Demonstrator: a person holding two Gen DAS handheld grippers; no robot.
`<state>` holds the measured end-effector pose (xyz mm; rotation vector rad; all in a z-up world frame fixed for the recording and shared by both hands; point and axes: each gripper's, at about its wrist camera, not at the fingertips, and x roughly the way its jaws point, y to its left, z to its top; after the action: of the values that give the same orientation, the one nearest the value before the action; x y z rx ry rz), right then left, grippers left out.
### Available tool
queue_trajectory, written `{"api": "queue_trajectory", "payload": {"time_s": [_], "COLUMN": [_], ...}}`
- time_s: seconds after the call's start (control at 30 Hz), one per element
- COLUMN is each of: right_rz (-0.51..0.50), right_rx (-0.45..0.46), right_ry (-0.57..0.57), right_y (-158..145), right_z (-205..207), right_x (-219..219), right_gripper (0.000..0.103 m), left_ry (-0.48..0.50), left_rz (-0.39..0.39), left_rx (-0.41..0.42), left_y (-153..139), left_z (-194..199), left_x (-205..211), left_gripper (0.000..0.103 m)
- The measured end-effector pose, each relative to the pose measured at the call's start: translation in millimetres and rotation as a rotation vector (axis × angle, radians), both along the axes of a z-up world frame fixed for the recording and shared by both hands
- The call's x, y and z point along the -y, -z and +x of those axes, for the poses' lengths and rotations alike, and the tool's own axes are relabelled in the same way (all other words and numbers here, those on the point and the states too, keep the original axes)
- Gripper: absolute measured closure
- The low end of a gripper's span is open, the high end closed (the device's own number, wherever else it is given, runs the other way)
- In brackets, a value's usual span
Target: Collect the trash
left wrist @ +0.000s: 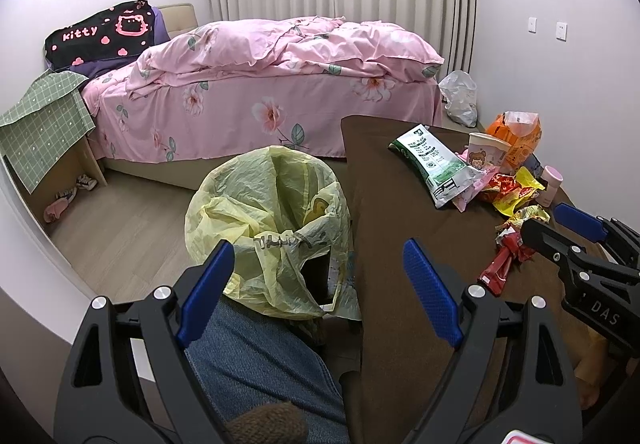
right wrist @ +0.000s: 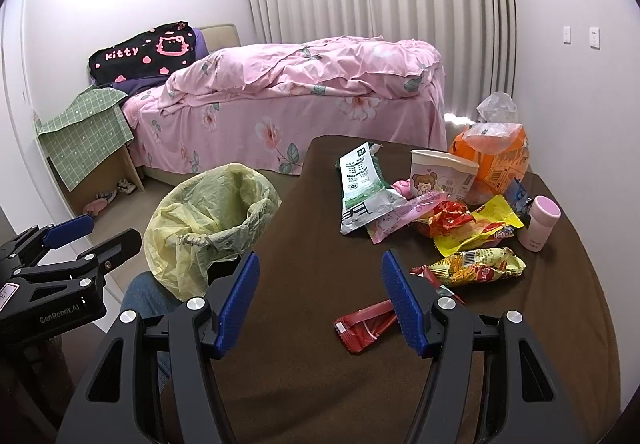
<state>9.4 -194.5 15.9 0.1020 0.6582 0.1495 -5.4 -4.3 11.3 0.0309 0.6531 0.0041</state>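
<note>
Status: early. Trash pile (right wrist: 452, 212) sits on the brown table (right wrist: 304, 364), centre-right of the right wrist view: white/green pouch (right wrist: 360, 184), paper cup (right wrist: 440, 172), orange bag (right wrist: 496, 156), yellow wrapper (right wrist: 476, 232), snack pack (right wrist: 480, 264), red wrapper (right wrist: 368, 324) nearest the cam. Pink tumbler (right wrist: 538, 220) at pile's right edge; prob. not trash, cannot tell.

Bin (right wrist: 212, 224) w/ yellow liner stands on the floor just beside the table's left edge. Liner mouth open; contents not visible, so nothing confirmed collected.

Grippers: L gripper (left wrist: 318, 284) fingers spread, empty, over the gap btwn bin and table edge. R gripper (right wrist: 320, 300) fingers spread, empty, low over the table; its right finger overlaps the red wrapper in frame, contact cannot tell.

Remaining: all visible items, judged.

Clearance: bare table lower centre of frame gives free approach. Table's left edge borders the bin directly. Person's knee (left wrist: 260, 364) sits below the bin, lower centre of the left wrist view. Bed (left wrist: 260, 84) well apart.
</note>
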Motion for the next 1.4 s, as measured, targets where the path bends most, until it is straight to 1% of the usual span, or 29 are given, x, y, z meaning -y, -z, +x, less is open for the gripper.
{"api": "queue_trajectory", "payload": {"time_s": [1.4], "right_rz": [0.002], "right_rx": [0.002], "right_ry": [0.007], "right_y": [-0.1], "right_z": [-1.2], "right_x": [-1.9], "right_gripper": [0.043], "left_ry": [0.000], "left_rz": [-0.008], "left_rx": [0.002], "left_y": [1.4], "left_z": [-1.5], "left_x": [-5.3], "left_gripper": [0.021]}}
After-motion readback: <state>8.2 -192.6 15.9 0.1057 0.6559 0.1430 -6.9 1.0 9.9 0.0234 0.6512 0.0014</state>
